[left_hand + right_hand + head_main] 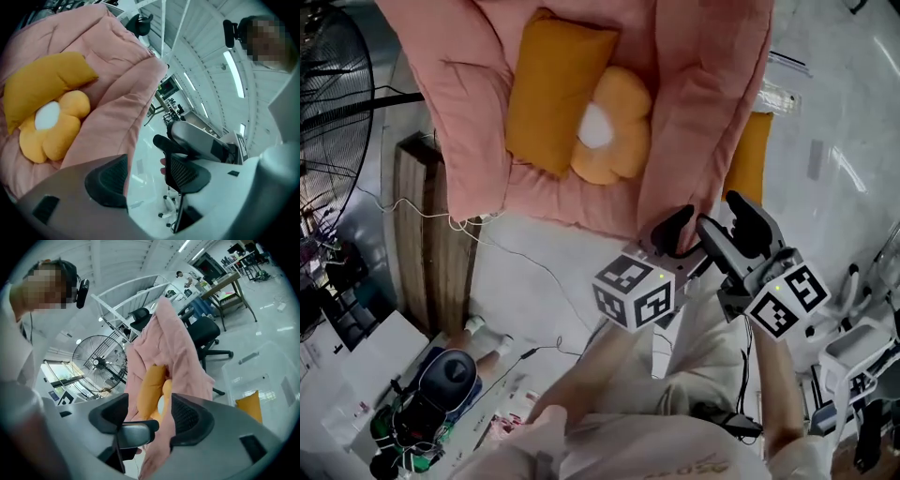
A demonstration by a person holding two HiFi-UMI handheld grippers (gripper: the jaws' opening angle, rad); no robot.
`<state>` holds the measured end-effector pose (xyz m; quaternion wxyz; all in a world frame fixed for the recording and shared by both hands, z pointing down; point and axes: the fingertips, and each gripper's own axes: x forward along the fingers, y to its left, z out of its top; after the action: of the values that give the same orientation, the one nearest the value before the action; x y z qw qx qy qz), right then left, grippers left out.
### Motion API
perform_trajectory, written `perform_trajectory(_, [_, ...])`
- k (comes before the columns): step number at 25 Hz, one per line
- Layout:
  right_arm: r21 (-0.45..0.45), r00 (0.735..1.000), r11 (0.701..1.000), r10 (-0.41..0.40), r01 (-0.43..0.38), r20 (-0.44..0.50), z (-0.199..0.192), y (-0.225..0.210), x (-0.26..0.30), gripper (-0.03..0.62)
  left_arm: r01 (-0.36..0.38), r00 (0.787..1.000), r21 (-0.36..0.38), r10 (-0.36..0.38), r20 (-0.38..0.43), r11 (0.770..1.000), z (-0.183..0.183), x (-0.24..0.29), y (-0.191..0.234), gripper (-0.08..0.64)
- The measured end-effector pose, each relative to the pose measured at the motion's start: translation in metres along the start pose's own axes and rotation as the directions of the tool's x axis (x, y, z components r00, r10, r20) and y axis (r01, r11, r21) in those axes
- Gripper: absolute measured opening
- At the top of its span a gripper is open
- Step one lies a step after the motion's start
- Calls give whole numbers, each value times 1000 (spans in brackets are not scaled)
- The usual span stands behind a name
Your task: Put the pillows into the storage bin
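At the bottom of the head view the person's light sleeves reach up to the two grippers, side by side at the lower right of centre. The left gripper (pixel 145 176) has its jaws partly apart. The near edge of the pink quilt (pixel 694 94) lies against the pad at the left of its own view, while the other pad is clear of it and bare floor shows in the gap. The right gripper (pixel 150 418) is closed about half-wide on a fold of the same quilt. The cloth fills the gap and presses against the pad at the right, and one finger of the left gripper crosses in front of the other pad.

Beyond them the quilt fills the upper middle of the head view. An orange rectangular pillow (pixel 553 94) rests on it, and a flower-shaped pillow (pixel 614 127) with a white centre touches that pillow's lower right side. To the right, a second orange pillow (pixel 750 155) sits inside the clear storage bin (pixel 276 380). Farther off are a wooden bench (pixel 427 234) at the left, a large fan (pixel 333 103) in the upper left corner, and a black office chair (pixel 204 333) behind the quilt.
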<state>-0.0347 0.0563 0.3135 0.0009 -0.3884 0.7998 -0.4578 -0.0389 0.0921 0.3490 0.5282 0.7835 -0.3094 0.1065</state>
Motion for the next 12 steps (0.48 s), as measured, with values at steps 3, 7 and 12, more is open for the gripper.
perform_trajectory(3, [-22,999,999,36,-37,-17,2,19,18,286,-51,999,49,50,20,997,18,-28,12,290])
perform_trajectory(7, [-38,998,998,43,-44,-39,-1,30,42,284,-128,991,84,123,60,988,41,-62,48,291])
perform_trajectory(12, [-58,996,997,54,-59,-75,-9,40,72,284,-192,978,64,186,91,979,56,-85,89,295])
